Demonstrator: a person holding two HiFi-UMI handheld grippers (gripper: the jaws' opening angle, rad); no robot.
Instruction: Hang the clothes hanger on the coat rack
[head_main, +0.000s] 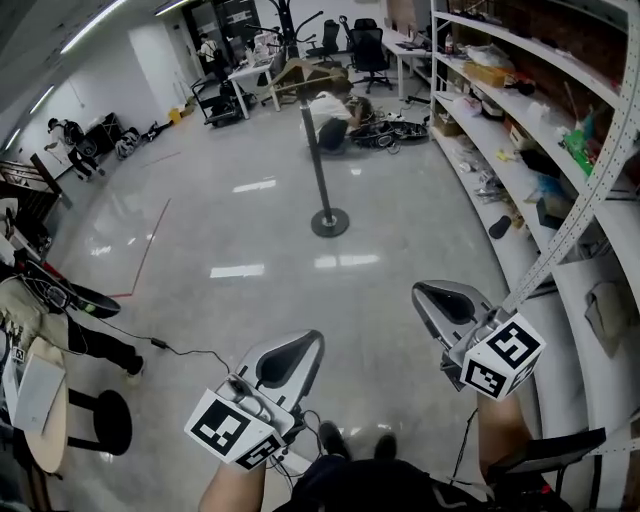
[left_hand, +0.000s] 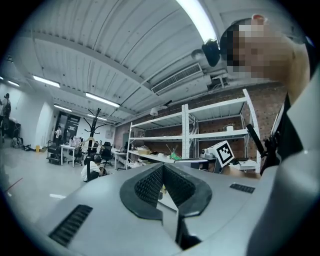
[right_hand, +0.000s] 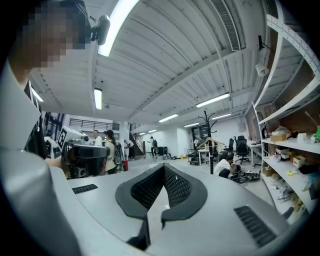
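The left gripper (head_main: 312, 342) and right gripper (head_main: 424, 294), each with a cube of black-and-white square markers, have their jaws pressed together, holding nothing. Well ahead across the floor, the hanger (head_main: 300, 72) hangs on the coat rack (head_main: 318, 160).

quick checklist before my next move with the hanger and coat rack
1. Left gripper empty, jaws together: ok.
2. Right gripper empty, jaws together: ok.
3. Coat rack upright on its base: ok.
4. Hanger hung near the rack's top: looks so, but too far away to confirm: cannot tell.
5. Space around the rack free: not ok, a person crouches just behind it.
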